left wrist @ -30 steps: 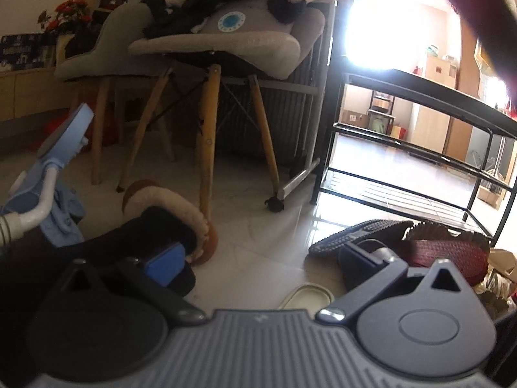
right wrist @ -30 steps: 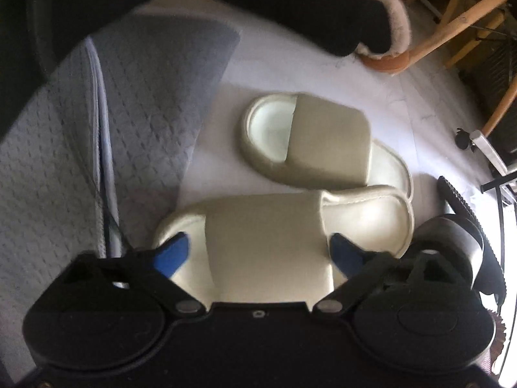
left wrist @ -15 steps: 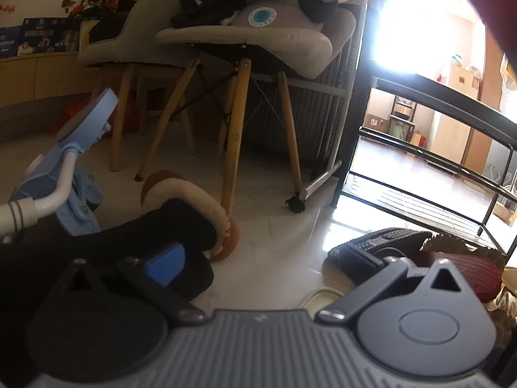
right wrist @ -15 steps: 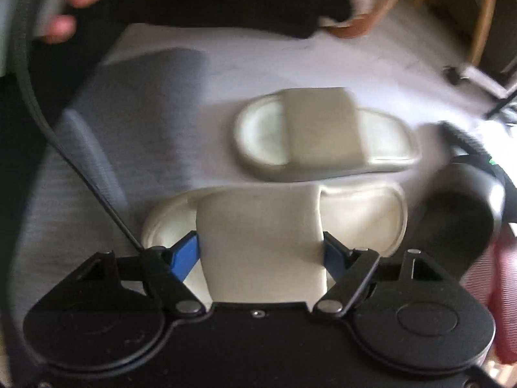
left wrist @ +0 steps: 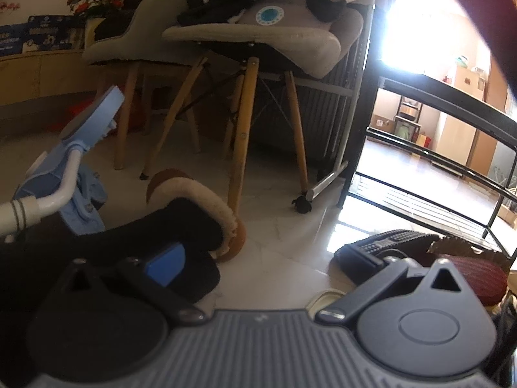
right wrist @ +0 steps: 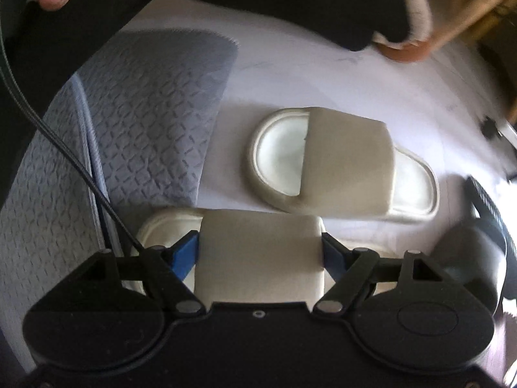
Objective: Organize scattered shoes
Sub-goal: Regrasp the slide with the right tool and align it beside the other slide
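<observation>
The right gripper (right wrist: 260, 252) is now clasping the near beige slide's (right wrist: 258, 258) strap, having moved in closer. The left gripper (left wrist: 258, 278), barely moved, is gaping beside a black fleece-lined boot (left wrist: 181, 226).

No legible text in either view.

The blue boxes (left wrist: 35, 37) on the counter at upper left of the left wrist view carry white print, too small and blurred to read. The grey cushion (left wrist: 278, 29) on the chair bears a round blue-and-white badge (left wrist: 269, 15) (its lettering, if any, cannot be made out). The right wrist view shows no markings on the cream slides (right wrist: 342, 168) or the grey mat (right wrist: 145, 113).
</observation>
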